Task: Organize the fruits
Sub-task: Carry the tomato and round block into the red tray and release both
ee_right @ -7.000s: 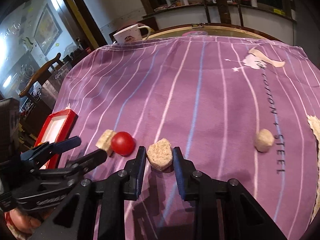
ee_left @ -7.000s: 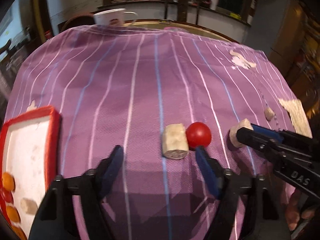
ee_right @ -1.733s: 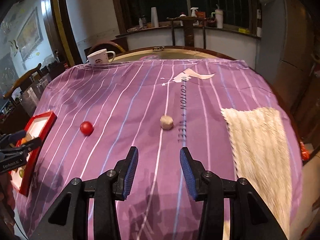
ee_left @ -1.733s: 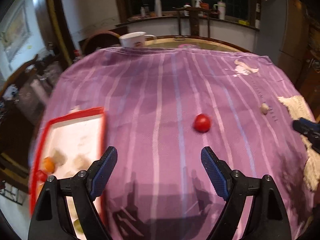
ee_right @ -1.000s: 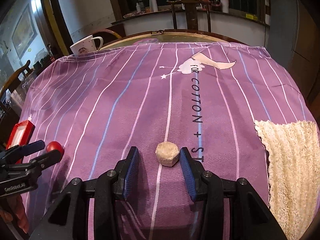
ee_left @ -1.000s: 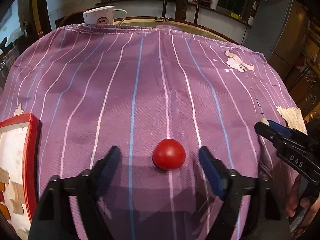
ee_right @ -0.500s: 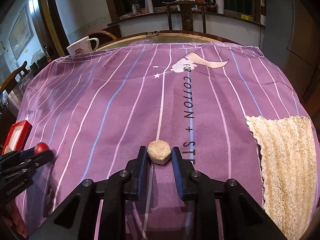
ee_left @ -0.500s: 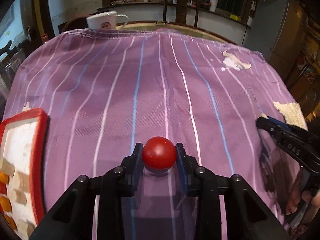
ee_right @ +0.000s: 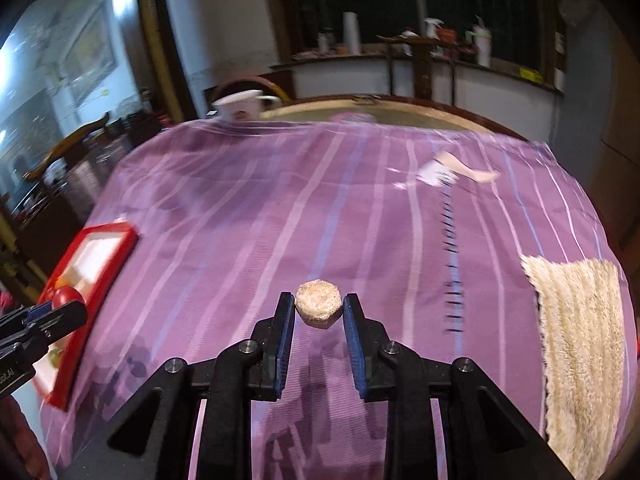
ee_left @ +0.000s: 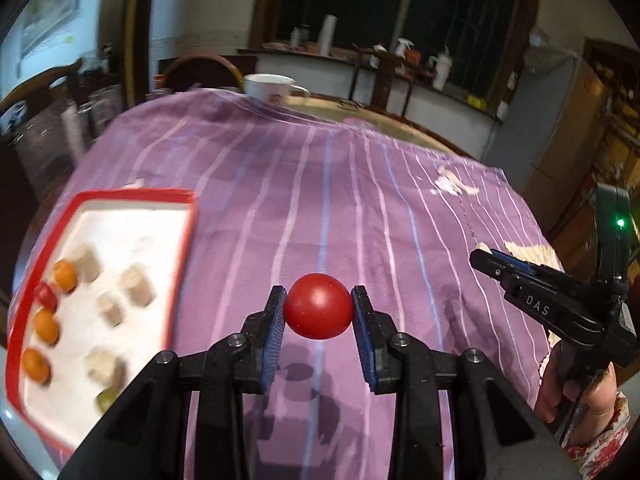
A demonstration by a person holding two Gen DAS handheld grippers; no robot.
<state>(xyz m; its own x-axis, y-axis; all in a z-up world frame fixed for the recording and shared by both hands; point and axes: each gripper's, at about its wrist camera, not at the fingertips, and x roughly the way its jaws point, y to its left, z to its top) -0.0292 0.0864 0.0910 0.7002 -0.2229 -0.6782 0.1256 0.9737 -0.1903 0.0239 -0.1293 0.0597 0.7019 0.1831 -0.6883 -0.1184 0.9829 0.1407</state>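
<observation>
My left gripper (ee_left: pixel 318 312) pinches the smooth round red tomato (ee_left: pixel 318 306) and my right gripper (ee_right: pixel 319 312) the beige crumbly chunk (ee_right: pixel 319 311), so honestly either could squirt out or crumble before the red-rimmed white tray (ee_left: pixel 182 240).

Red-rimmed tray (ee_left: pixel 182 264) blurred and cut off at the left edge, pale chunks (ee_left: pixel 136 290) and orange fruits (ee_left: pixel 64 276) in it smeared, mug's (ee_left: pixel 268 88) print unreadable, cloth lettering (ee_right: pixel 450 256) blurred, towel (ee_right: pixel 580 344) cut off at right.
</observation>
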